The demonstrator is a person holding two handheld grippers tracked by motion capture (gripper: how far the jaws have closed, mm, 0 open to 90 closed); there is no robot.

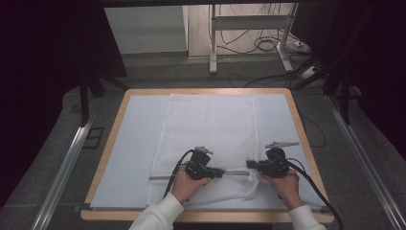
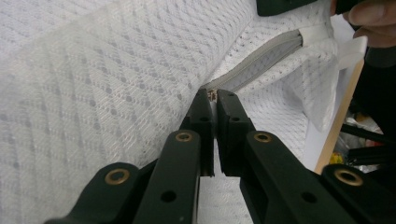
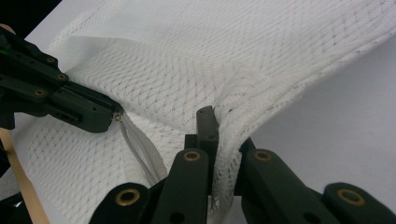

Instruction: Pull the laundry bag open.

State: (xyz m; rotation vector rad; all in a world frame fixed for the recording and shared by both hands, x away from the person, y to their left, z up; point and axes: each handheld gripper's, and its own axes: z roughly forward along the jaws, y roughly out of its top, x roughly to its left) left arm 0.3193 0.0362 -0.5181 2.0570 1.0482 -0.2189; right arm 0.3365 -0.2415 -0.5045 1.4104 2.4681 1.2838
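**Me:** Mesh bag (image 1: 210, 129), white and flat on the pale mat (image 1: 129, 143) of the tabletop (image 1: 112, 139), zipper edge along the near side. Left tongs (image 2: 213, 94) are clamped on the small metal zipper pull (image 2: 213, 95); right tongs (image 3: 219, 116) are pinched on a fold of netting at the bag's near right corner.

**Partner:** How does it handle?

**Me:** Light, I'd judge, and entirely limp. The netting bunches and lifts wherever I pinch it, as it does near the right tongs. Open weave, so it could snag on an edge. No stiffness to push against.

**Partner:** Best hold, then?

**Me:** Pull tab for the left: tiny, hard, probably slippery, so the grip must sit square or it may pop out. For the right, the hemmed corner by the grey zipper tape (image 2: 261, 60), since the doubled cloth there should stretch less than bare mesh. Corner held taut to the right, the slider should run instead of dragging the whole bag along.
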